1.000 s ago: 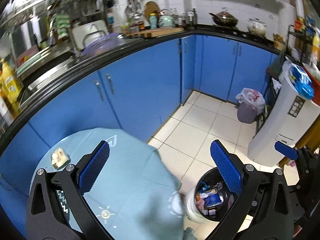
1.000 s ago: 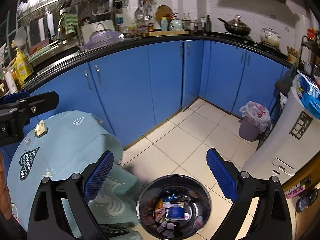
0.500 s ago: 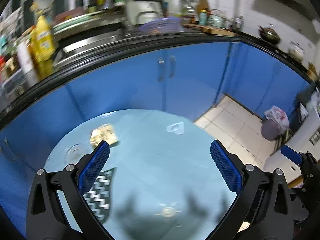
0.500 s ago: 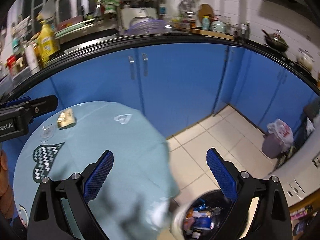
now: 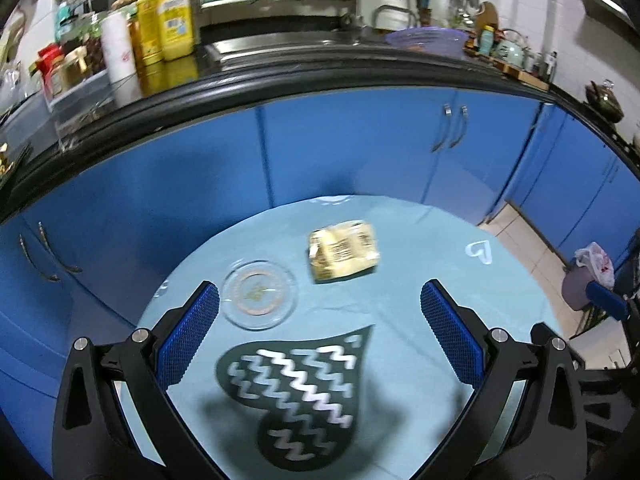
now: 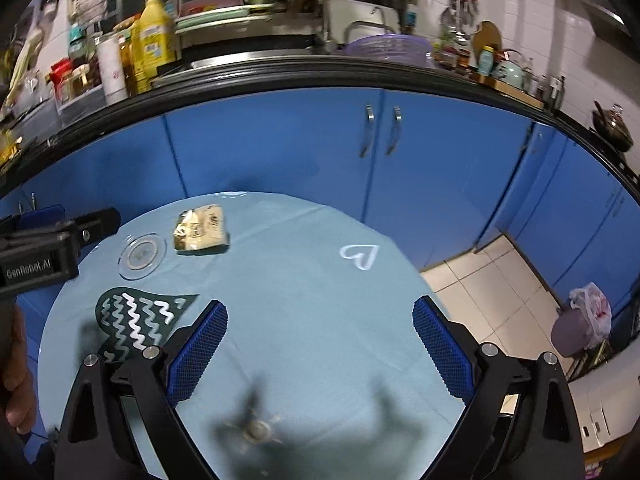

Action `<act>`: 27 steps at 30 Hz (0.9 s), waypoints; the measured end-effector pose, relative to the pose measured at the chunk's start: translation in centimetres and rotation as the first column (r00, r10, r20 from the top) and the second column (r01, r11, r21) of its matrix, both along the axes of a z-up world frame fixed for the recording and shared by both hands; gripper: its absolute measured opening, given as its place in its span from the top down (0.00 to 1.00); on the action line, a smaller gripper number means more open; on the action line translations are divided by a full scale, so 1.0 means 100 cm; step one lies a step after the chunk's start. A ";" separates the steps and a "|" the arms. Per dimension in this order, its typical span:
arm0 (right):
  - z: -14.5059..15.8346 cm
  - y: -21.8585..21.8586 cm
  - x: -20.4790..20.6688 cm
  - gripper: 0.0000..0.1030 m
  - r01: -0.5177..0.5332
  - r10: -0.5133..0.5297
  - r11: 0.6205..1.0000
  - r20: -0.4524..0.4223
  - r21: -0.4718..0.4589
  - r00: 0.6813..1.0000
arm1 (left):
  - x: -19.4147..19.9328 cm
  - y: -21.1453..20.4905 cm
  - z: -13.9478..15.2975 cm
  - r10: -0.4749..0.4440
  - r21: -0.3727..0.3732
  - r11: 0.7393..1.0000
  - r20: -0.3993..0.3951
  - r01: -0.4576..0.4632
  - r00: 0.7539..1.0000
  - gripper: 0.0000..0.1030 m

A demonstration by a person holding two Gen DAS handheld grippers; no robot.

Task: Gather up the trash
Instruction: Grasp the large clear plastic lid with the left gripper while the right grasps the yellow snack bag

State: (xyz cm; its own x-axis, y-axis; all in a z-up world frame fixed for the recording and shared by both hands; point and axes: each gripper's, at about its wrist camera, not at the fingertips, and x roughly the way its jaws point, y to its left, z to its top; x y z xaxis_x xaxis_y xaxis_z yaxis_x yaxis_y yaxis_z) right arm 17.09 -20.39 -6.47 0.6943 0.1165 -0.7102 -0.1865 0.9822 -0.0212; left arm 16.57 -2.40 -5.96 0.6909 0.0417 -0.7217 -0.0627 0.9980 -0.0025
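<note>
A crumpled yellow snack wrapper (image 5: pixel 343 249) lies on the round table with a light blue cloth (image 5: pixel 420 280), toward its far side. It also shows in the right wrist view (image 6: pixel 201 229). My left gripper (image 5: pixel 320 334) is open and empty above the table, with the wrapper ahead of it, just right of centre. My right gripper (image 6: pixel 320 346) is open and empty above the table's near right part, with the wrapper far ahead to its left. The left gripper's body (image 6: pixel 48 246) shows at the left edge of the right wrist view.
A clear glass ashtray (image 5: pixel 260 294) sits left of the wrapper. Blue kitchen cabinets (image 5: pixel 360 148) with a black counter curve behind the table. A small bin with a plastic bag (image 6: pixel 580 326) stands on the tiled floor at right.
Both grippers have swung left from over the floor and the black trash can to over the table. The wrapper is now closer and nearly centred before the left gripper. Both stay open.
</note>
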 end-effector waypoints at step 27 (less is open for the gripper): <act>-0.038 0.086 0.105 0.11 -0.047 0.058 0.995 -0.114 0.093 0.992 | 0.077 0.068 -0.113 -0.011 0.002 1.000 -0.217 0.012 0.976 0.03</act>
State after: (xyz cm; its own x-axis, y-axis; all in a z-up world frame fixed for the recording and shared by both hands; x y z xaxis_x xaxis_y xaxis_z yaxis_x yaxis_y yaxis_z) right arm 27.60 -11.78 -10.25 0.5988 0.2178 -0.7707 -0.2339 0.9679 0.0918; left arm 24.30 4.38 -17.21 0.5187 0.0372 -0.8541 -0.0497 0.9987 0.0133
